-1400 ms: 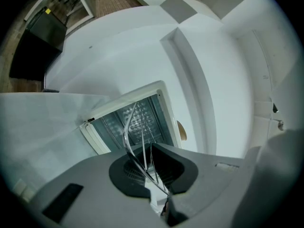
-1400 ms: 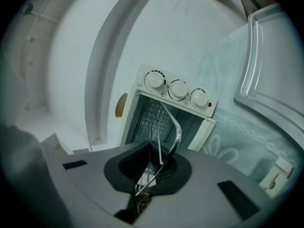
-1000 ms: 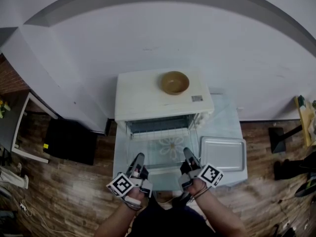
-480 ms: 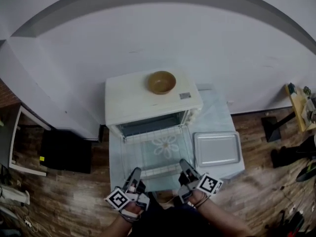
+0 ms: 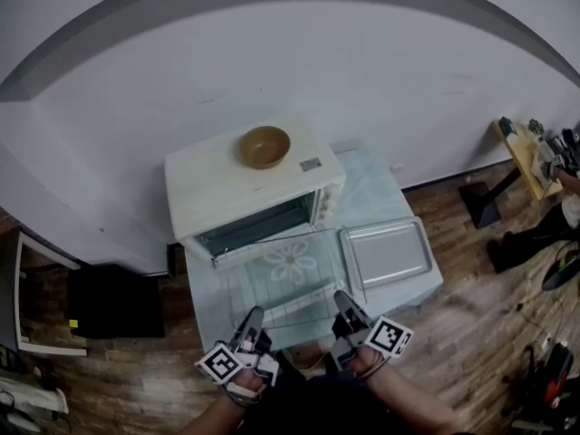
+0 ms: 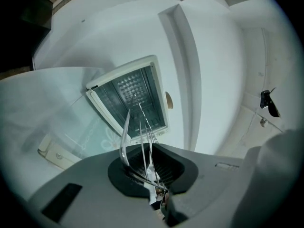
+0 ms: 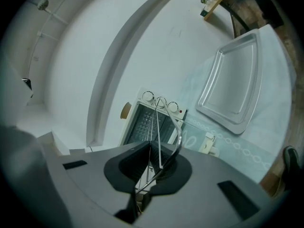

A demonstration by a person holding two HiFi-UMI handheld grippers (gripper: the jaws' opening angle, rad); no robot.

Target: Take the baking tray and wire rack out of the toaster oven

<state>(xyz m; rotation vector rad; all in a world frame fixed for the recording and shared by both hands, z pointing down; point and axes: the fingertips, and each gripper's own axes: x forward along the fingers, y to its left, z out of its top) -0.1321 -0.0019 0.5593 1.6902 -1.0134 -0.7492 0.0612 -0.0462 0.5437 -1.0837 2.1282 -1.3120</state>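
Observation:
The white toaster oven (image 5: 237,191) stands on the table with its glass door (image 5: 288,263) folded down. The wire rack (image 5: 288,299) hangs level above that door, clear of the oven mouth. My left gripper (image 5: 253,319) is shut on the rack's near left edge and my right gripper (image 5: 343,304) on its near right edge. In the left gripper view the rack's wires (image 6: 138,127) run out from between the jaws of the left gripper (image 6: 148,164) towards the dark oven cavity (image 6: 132,102). The right gripper (image 7: 150,159) clamps the rack (image 7: 159,127) likewise. The empty baking tray (image 5: 385,253) lies on the table right of the door.
A brown bowl (image 5: 265,147) sits on top of the oven. The pale blue table (image 5: 412,290) ends just past the tray on the right. A black box (image 5: 116,303) stands on the wooden floor at left, a white wall behind the oven.
Both grippers have drawn back towards me with the rack, which has slid farther out over the door. The view has swung, so oven and tray sit more to the left.

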